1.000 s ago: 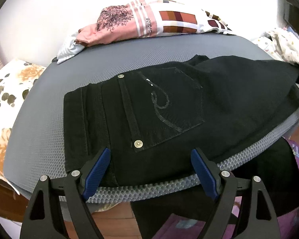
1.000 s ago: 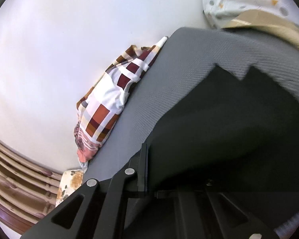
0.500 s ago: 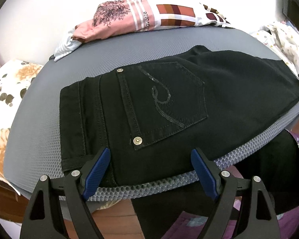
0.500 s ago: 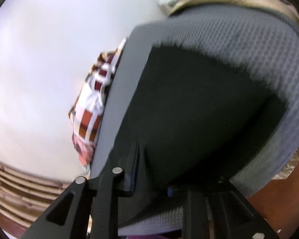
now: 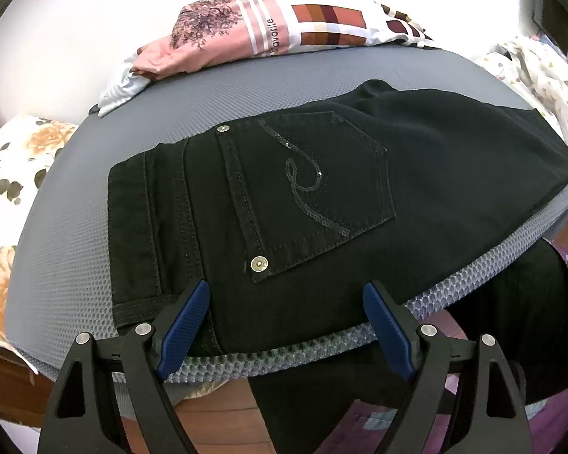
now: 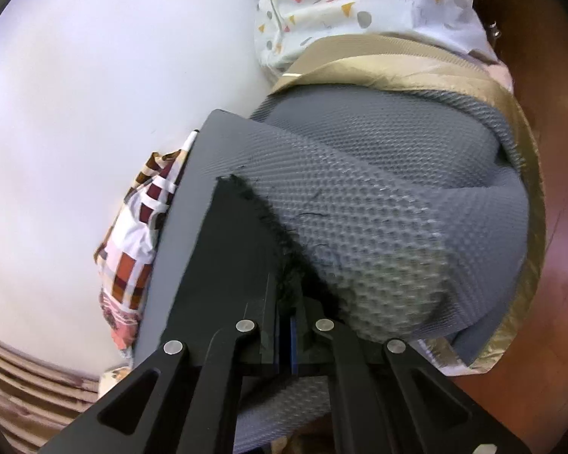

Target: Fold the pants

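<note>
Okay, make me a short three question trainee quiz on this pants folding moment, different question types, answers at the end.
1. True or false: the left claw is shut on the black denim pants.
2. Multiple choice: the right claw grips A) the frayed black pant hem, B) the pink printed shirt, C) nothing.
3. Fill in: the pants lie on a grey ____ mat.

Key: 1 false, its jaws stand wide open over the waistband; 2 A; 3 mesh.

Home bedroom, floral pillow [image 5: 3,174], clothes pile [image 5: 276,26], mattress [image 5: 132,113]
</note>
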Available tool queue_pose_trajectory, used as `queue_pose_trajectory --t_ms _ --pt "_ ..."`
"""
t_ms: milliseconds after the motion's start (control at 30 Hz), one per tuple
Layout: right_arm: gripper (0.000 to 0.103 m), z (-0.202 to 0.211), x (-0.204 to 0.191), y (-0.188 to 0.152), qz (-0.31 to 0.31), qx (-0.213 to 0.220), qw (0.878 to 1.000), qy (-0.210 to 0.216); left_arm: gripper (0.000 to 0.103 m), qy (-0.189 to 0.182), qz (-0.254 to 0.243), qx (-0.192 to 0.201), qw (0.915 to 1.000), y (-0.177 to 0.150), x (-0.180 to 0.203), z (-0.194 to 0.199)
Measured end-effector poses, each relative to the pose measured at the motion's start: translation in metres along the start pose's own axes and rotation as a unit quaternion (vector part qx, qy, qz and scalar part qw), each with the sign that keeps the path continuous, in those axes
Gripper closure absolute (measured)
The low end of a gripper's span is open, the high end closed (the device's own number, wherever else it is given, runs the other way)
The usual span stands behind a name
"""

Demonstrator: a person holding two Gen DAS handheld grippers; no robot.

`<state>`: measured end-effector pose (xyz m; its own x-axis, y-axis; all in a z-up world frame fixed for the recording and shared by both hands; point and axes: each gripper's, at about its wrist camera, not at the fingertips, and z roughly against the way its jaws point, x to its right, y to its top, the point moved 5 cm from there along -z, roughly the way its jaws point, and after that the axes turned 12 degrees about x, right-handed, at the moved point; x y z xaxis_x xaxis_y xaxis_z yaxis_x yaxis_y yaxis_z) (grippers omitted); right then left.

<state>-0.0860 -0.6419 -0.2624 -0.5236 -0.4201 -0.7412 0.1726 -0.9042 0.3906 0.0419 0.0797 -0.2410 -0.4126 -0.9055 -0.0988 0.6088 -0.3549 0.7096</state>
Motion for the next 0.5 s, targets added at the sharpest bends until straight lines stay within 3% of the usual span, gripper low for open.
queue_pose_trajectory --t_ms 167,367,433,500 --pt "0.097 -0.001 -0.003 0.005 0.008 0.008 1.0 -0.015 0.019 0.001 -0.002 0.001 1.0 0.0 0.0 0.0" --pt "0.093 0.026 -0.007 0.035 0.007 0.066 0.996 -0.052 0.019 -0.003 0.003 -0.001 1.0 0.007 -0.001 0.011" --pt "0.093 0.03 -0.04 0.029 0.03 0.06 0.998 -0.009 0.019 0.001 0.007 0.019 0.9998 0.017 -0.002 0.023" --pt "0.093 0.018 -0.095 -0.001 0.095 0.012 0.994 0.044 0.019 0.007 0.016 0.035 0.9992 0.026 -0.006 0.034"
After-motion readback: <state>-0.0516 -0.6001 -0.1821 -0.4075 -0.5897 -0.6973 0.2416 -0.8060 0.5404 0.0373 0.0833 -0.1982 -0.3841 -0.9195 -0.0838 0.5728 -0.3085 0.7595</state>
